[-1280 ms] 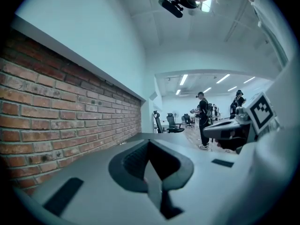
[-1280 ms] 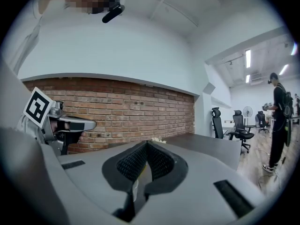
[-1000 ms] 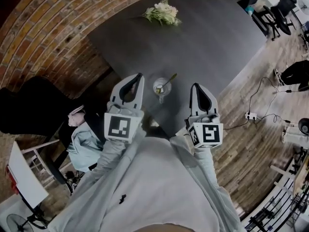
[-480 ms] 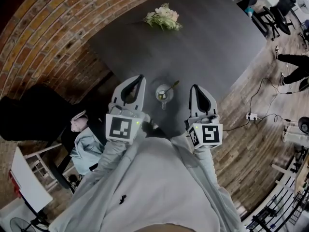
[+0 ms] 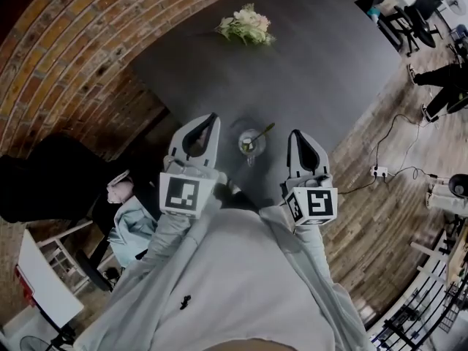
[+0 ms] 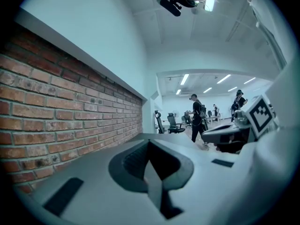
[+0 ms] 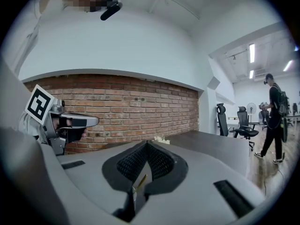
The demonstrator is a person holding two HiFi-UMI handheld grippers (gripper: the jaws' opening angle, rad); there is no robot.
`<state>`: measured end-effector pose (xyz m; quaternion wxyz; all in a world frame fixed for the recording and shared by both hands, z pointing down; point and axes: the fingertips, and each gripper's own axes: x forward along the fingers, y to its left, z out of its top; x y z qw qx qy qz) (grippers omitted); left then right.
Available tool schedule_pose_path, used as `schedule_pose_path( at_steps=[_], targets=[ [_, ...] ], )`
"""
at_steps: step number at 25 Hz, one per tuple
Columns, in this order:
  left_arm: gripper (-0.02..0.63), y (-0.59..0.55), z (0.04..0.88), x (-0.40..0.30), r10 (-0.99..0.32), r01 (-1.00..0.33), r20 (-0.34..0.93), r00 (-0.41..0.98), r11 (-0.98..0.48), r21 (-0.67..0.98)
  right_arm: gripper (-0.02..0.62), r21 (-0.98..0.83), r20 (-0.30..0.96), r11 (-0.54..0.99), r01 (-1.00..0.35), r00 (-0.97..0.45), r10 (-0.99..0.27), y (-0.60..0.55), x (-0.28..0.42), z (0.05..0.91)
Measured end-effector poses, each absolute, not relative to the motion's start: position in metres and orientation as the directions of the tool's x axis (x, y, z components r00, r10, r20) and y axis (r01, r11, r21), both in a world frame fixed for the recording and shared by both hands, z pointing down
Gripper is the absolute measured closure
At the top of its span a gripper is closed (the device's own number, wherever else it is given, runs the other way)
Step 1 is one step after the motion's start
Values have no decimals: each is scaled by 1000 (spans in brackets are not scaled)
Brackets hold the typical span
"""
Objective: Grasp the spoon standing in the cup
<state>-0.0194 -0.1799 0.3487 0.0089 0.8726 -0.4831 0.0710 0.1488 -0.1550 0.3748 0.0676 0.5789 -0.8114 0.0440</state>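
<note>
Hovering side by side: left gripper [image 5: 210,121] and right gripper [image 5: 295,134], two in all, jaws pressed together, nothing held. One cup [image 5: 249,144] on table [image 5: 322,57] between both claws, touching neither. One spoon [image 5: 258,134] standing inside cup, handle tilted rightward. One flower bunch [image 5: 245,24] at far edge.

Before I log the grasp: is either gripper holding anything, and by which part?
Nothing is held. The left gripper and right gripper are both shut and empty, flanking the cup; the spoon stands in it untouched.
</note>
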Motion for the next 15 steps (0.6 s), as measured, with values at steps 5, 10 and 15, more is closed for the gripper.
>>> schedule_pose_path(
  at_steps=[5, 10, 15],
  targets=[
    [588, -184, 352, -23, -838, -837, 126, 531, -542, -75, 580, 7, 172, 312, -950, -306, -936, -155, 150, 377],
    [588, -184, 355, -23, -837, -839, 134, 530, -541, -59, 578, 0, 195, 300, -954, -294, -936, -155, 153, 386],
    [588, -182, 359, -23, -830, -833, 142, 539, -550, -56, 578, -38, 205, 302, -952, -304, -930, -153, 151, 393]
  ],
)
